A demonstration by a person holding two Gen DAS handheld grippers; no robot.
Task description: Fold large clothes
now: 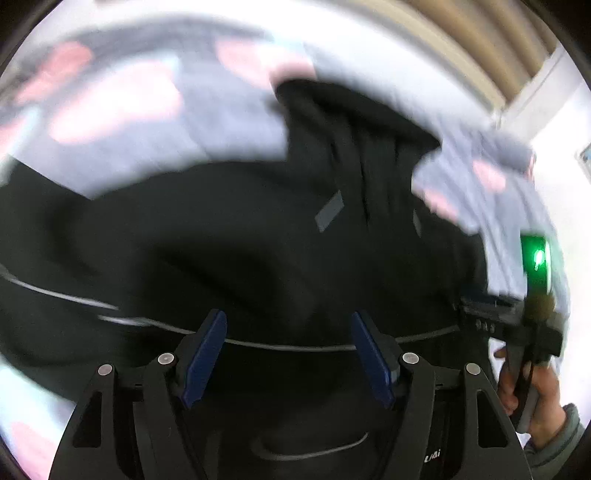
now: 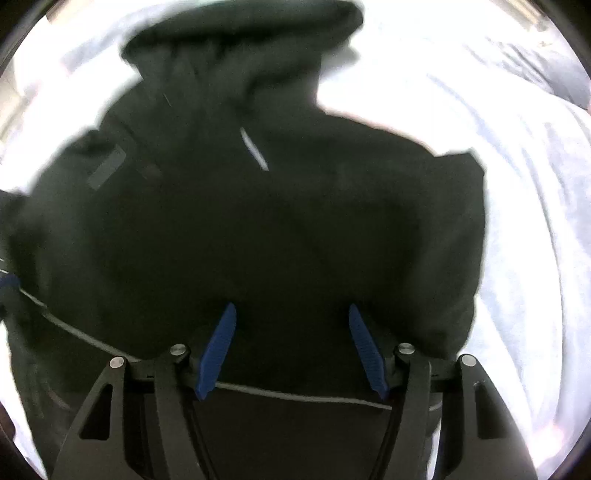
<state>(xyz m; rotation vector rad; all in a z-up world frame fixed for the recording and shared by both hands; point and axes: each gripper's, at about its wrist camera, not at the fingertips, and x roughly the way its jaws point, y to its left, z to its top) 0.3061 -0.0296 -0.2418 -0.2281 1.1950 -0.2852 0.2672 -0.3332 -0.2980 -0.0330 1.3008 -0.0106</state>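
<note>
Both my tongs stand wide open and hold nothing: the left gripper (image 1: pixel 288 354) and the right gripper (image 2: pixel 291 347) hover just over the near edge of the black hoodie (image 2: pixel 258 229), which lies spread on the pale bedsheet (image 2: pixel 517 221). To fold well, I judge I should close each on the hem beside the thin light cord (image 2: pixel 295 397), taking all layers at once, then lift both evenly so the cloth does not skew. The hoodie's long axis runs away from me, hood (image 2: pixel 243 33) at the far end, hem nearest. My right hand (image 1: pixel 532 391) shows at the left view's edge.
</note>
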